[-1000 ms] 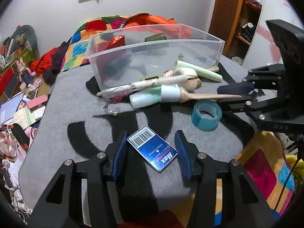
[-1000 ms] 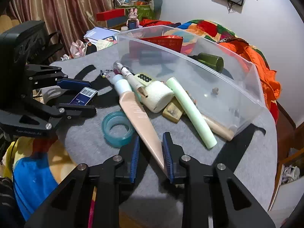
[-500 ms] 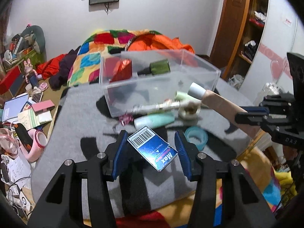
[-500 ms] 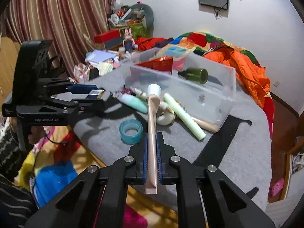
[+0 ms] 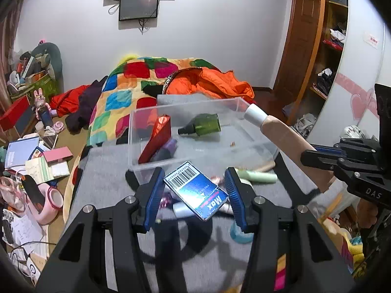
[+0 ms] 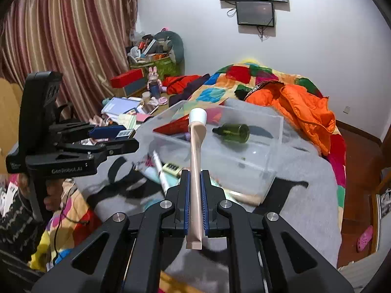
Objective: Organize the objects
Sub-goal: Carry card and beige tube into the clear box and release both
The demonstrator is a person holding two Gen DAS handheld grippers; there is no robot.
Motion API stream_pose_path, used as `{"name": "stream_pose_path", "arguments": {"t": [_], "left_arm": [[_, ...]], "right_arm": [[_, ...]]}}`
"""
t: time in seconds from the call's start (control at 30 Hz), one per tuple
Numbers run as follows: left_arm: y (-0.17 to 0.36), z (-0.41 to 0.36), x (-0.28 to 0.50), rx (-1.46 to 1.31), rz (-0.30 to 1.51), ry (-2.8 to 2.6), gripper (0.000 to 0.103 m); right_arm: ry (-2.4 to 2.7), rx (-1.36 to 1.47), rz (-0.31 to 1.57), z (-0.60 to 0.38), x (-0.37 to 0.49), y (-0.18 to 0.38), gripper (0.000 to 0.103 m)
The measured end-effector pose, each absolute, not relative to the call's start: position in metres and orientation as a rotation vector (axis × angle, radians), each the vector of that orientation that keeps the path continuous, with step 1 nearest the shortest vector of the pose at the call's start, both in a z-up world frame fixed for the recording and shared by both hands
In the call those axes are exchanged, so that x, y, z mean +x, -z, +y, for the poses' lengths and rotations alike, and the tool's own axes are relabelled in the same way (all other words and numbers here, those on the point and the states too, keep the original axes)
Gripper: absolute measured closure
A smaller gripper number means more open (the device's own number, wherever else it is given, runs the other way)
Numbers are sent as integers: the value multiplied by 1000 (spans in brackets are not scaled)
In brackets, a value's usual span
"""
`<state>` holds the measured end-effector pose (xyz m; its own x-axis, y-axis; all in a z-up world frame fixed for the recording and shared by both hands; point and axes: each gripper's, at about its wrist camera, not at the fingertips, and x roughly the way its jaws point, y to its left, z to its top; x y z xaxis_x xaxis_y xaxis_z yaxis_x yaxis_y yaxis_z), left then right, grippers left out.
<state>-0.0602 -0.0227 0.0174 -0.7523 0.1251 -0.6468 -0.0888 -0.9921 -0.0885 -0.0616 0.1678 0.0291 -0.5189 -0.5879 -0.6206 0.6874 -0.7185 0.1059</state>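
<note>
Both grippers have risen toward the clear bin: left gripper clamps the blue box at its corners, right gripper is closed on the beige tube, cap-forward for dropping.

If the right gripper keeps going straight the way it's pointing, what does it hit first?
Probably the clear plastic bin: the right gripper aims at it, and the beige tube's white cap would likely meet its near wall or rim first; depth is unclear.

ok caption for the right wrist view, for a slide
Right hand-held gripper clamps a beige tube, cap toward the clear bin holding a green bottle.
</note>
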Motion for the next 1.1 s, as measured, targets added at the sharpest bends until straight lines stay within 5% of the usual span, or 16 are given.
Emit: {"name": "stream_pose_path", "arguments": {"t": [0.63, 1.1], "left_arm": [[-28, -18, -123, -1036, -63, -2877, 53], [14, -26, -177, -1227, -122, -2841, 53]], "right_arm": [[2287, 824, 175, 136, -143, -40, 96], [2220, 924, 238, 107, -182, -5, 96]]}}
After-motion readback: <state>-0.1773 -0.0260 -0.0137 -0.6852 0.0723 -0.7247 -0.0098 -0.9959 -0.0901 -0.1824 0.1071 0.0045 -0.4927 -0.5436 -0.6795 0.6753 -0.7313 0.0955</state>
